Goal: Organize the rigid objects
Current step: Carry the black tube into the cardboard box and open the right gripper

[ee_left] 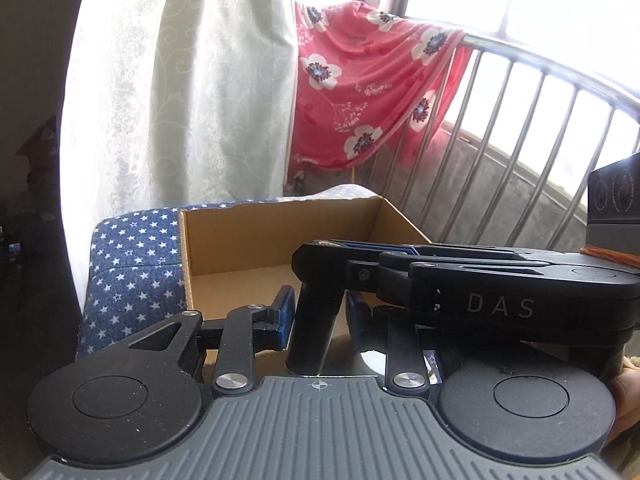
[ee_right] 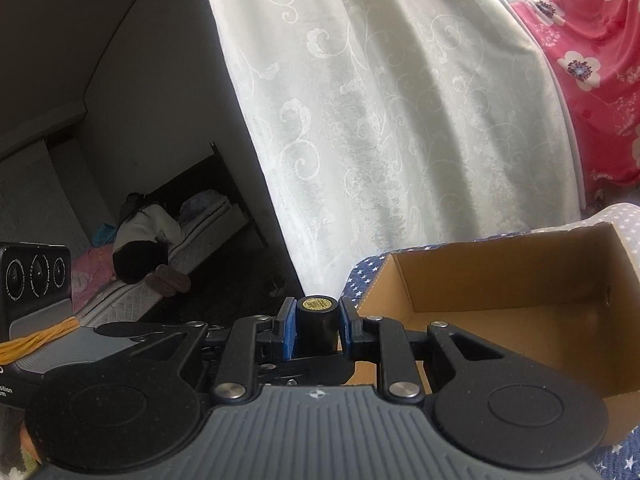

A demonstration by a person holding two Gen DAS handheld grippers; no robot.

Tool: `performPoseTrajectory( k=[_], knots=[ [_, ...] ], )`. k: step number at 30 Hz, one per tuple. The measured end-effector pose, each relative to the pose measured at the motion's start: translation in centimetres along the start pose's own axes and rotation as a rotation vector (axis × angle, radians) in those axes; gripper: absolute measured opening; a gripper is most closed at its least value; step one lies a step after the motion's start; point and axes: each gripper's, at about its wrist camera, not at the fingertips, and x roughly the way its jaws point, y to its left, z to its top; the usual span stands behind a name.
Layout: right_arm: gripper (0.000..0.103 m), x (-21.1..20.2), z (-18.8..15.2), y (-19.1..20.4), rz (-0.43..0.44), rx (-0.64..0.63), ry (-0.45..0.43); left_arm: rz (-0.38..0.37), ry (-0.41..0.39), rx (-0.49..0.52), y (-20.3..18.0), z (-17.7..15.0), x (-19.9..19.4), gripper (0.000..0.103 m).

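Note:
A black cylinder [ee_left: 314, 322] with a gold sticker on its end [ee_right: 316, 322] stands between the pads of both grippers. My right gripper [ee_right: 316, 330] is shut on it, its blue pads [ee_right: 289, 334] pressed on both sides. In the left wrist view the right gripper [ee_left: 460, 284] crosses from the right and holds the cylinder's top. My left gripper [ee_left: 320, 320] is around the cylinder's lower part, its blue pads [ee_left: 282, 322] a little apart from it. An open empty cardboard box [ee_left: 280, 240] sits just behind, and it shows in the right wrist view [ee_right: 520, 280] at the right.
The box rests on a blue star-print cushion [ee_left: 136, 264]. A white curtain [ee_left: 180, 80] hangs behind, a red floral cloth [ee_left: 360, 80] drapes over a metal railing [ee_left: 520, 120]. A bed with a person lying on it [ee_right: 144, 240] is at the far left.

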Motion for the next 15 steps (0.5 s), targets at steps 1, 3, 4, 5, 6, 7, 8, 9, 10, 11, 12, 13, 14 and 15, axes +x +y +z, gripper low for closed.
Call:
performPoseTrajectory(
  k=[1,3,4,5,6,7,8,9,10,11,12,13,14,15],
  knots=[
    [0.024,1.1,0.7,-0.4,0.008,0.006,0.03,0.014,0.006,-0.006,0.5,0.4,0.6,0.027],
    [0.024,3.3,1.9,-1.5,0.016,0.03,0.087,0.037,0.026,-0.016,1.2,1.3,2.2,0.027],
    [0.024,4.7,2.3,-2.2,0.02,0.047,0.127,0.048,0.039,-0.025,1.7,1.5,2.9,0.027],
    [0.024,5.8,2.6,-2.9,0.02,0.063,0.156,0.061,0.056,-0.03,2.4,1.7,3.8,0.027],
    [0.024,7.1,2.6,-3.8,0.019,0.079,0.193,0.071,0.077,-0.039,2.9,1.9,4.7,0.027],
    [0.024,8.0,2.8,-4.3,0.017,0.088,0.219,0.077,0.093,-0.046,3.2,1.9,5.5,0.027],
    [0.024,9.1,2.7,-5.1,0.012,0.102,0.253,0.081,0.109,-0.05,3.5,1.9,6.5,0.028],
    [0.024,10.1,2.6,-5.7,0.008,0.11,0.285,0.091,0.125,-0.053,3.9,1.8,7.2,0.028],
    [0.024,11.2,2.7,-6.4,0.0,0.119,0.32,0.105,0.132,-0.057,4.2,1.7,7.8,0.028],
    [0.024,12.1,2.6,-6.9,-0.012,0.126,0.347,0.125,0.136,-0.054,4.4,1.6,8.2,0.029],
    [0.024,13.3,2.5,-7.6,-0.025,0.13,0.385,0.129,0.144,-0.052,4.5,1.5,8.5,0.029],
    [0.024,14.0,2.5,-8.1,-0.033,0.135,0.406,0.127,0.148,-0.057,4.8,1.6,8.6,0.029],
    [0.024,14.9,2.4,-8.6,-0.047,0.14,0.432,0.126,0.147,-0.056,4.9,1.5,8.6,0.029],
    [0.024,15.9,2.3,-9.1,-0.059,0.143,0.459,0.131,0.143,-0.052,5.0,1.5,8.6,0.03]
  ],
)
